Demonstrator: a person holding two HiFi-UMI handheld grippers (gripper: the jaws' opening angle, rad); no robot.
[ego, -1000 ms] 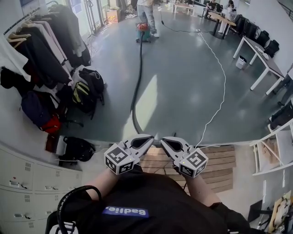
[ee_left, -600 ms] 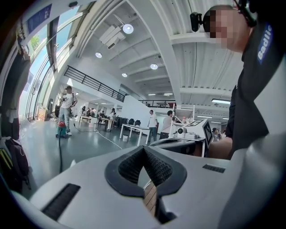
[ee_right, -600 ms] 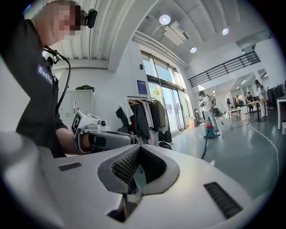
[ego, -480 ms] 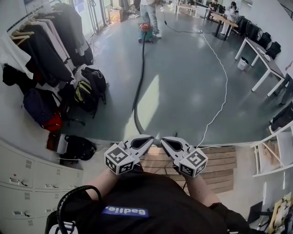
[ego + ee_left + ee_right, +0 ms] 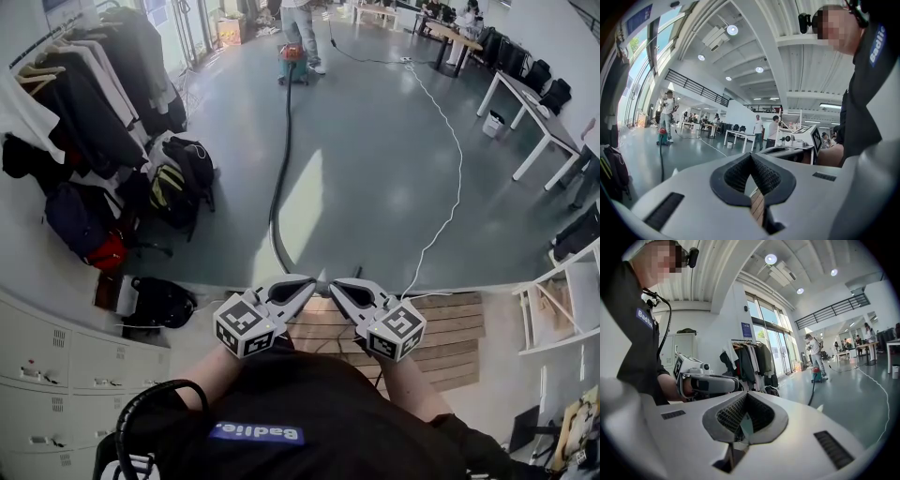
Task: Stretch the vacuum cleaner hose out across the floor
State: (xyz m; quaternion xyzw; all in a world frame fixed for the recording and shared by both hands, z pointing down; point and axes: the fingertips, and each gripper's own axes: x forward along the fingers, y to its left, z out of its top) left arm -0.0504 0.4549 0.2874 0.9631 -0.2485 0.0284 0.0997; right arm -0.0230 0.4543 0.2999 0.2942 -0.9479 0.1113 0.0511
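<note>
**Lengthwise down the floor — one hose**

One black hose lies on the grey floor with its long axis running straight away from me. Its near end curves in just ahead of my tongs, and its far end meets the single red vacuum cleaner beside a person's legs. Both tongs — left and right — are closed, with nothing seen between their jaws. One white cable trails to the hose's right.
</note>
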